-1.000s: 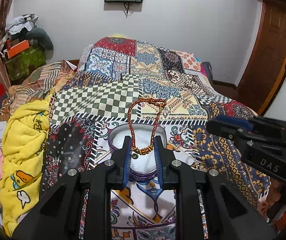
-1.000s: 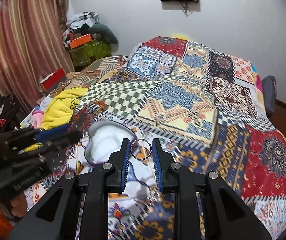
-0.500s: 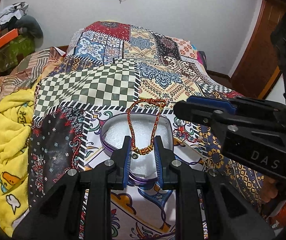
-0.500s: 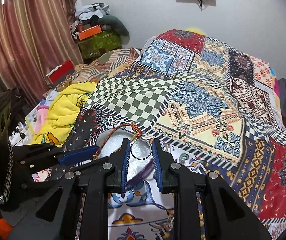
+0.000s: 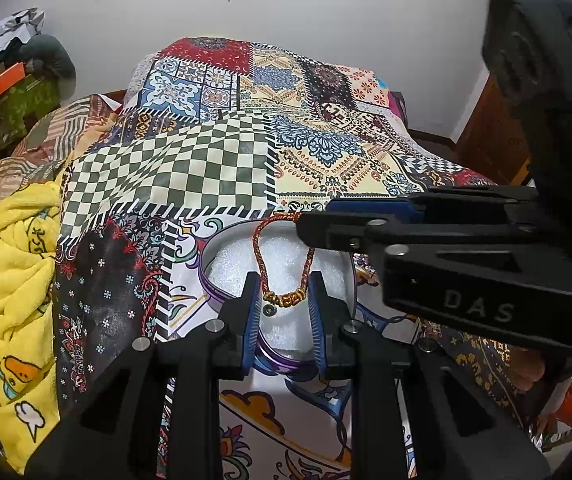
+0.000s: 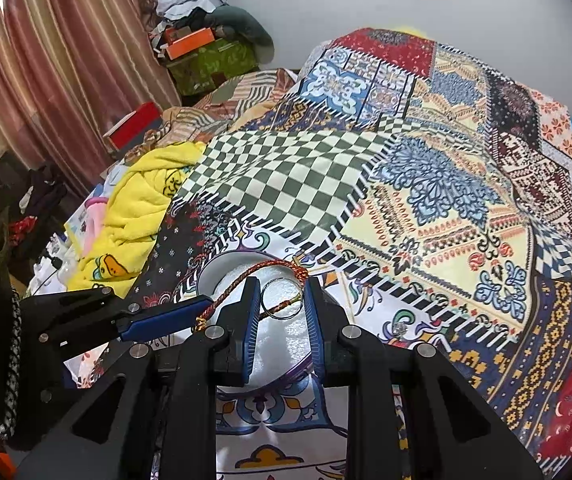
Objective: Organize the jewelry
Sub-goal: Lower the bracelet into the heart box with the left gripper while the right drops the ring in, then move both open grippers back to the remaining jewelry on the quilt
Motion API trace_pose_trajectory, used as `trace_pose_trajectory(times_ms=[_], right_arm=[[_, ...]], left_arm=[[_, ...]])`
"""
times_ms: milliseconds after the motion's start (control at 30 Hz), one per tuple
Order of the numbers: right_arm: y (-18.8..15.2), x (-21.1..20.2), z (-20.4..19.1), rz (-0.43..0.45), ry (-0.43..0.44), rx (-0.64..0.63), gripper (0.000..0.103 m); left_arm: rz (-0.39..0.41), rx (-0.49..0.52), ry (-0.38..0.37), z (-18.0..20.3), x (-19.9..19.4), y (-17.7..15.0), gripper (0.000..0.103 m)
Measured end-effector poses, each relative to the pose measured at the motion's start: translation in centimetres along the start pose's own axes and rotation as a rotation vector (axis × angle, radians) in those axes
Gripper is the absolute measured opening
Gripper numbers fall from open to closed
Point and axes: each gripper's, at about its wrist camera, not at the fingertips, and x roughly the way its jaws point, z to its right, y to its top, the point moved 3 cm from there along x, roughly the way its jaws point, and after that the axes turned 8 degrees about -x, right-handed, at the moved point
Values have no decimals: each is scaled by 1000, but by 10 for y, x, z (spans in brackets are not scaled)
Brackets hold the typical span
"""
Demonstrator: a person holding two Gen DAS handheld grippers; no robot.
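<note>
My left hand-held gripper (image 5: 282,308) pinched the red-and-gold braided cord bracelet (image 5: 284,264); my right hand-held gripper (image 6: 282,304) clamped a thin silver ring (image 6: 282,298). Both hung just above the round foam-lined purple tin (image 5: 210,280) on the patchwork bed (image 5: 190,176), neither yet released inside.
</note>
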Motion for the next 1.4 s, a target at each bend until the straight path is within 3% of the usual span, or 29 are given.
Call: trace_pose_trajectory(times_ms=[133, 367, 500, 533, 1000, 1400], right_arm=[[0, 4, 0, -17, 6, -3, 20], [0, 6, -3, -44, 30, -9, 21], [1, 1, -3, -41, 32, 5, 45], [1, -1, -3, -34, 29, 6, 47], [-10, -80, 10, 95, -135, 21, 47], [-66, -119, 32, 62, -244, 58, 47]], left_arm=[[12, -1, 12, -2, -4, -2, 35], [16, -5, 27, -5, -8, -4, 37], [13, -9, 33, -5, -10, -6, 37], [14, -10, 37, -5, -11, -6, 37], [86, -49, 65, 2, -59, 4, 37], [72, -7, 33, 48, -78, -15, 42]])
